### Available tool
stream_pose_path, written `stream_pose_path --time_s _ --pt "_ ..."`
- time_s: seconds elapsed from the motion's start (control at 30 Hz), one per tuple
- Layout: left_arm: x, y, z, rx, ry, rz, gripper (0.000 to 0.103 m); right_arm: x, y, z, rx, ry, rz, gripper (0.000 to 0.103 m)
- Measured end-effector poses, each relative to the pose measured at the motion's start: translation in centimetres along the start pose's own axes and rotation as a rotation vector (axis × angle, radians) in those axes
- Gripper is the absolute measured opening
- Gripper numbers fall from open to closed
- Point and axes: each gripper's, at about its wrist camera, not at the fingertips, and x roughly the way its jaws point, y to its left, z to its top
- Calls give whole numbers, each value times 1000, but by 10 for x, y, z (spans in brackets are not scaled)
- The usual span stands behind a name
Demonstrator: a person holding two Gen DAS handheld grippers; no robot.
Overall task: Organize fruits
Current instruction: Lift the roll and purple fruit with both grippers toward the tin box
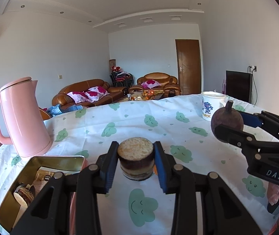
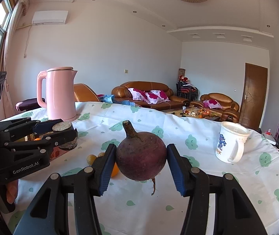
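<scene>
Left tongs (image 1: 136, 162) clamped on stacked disc (image 1: 136, 157), blue pads pressing both sides; disc flat-topped, pale grainy top, dark and tan bands down the side, held upright clear of counter (image 1: 104, 205).
Right tongs (image 2: 141, 161) clamped on beet (image 2: 141, 157): round, dull purple, stem stub up and tilted left, thin root tail hanging below. Long axis near vertical, pads on the widest part, lifted off the counter.
Key relation: open tin (image 1: 41, 178) sits near left, just beside and below left tongs, far closer to them than to right tongs. Similar banded piece already lying in tin. Likely next: left load moves left and down into tin; short move, rim the thing to clear.
Small orange (image 2: 114, 170) and two yellowish fruits (image 2: 91, 159) on counter just behind the left pad of the right tongs, partly hidden.
Further out: pink kettle (image 1: 22, 117) far left, mug (image 2: 231, 142) far right.
</scene>
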Motion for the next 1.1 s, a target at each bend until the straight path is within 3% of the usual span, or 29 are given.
stream_pose_path --time_s 0.47,1.1 --pt "2 3 0 -5 0 -12 37 -2 9 1 -25 -3 5 54" --pt "-14 36 -8 -55 0 40 37 5 44 22 -63 -7 103 55"
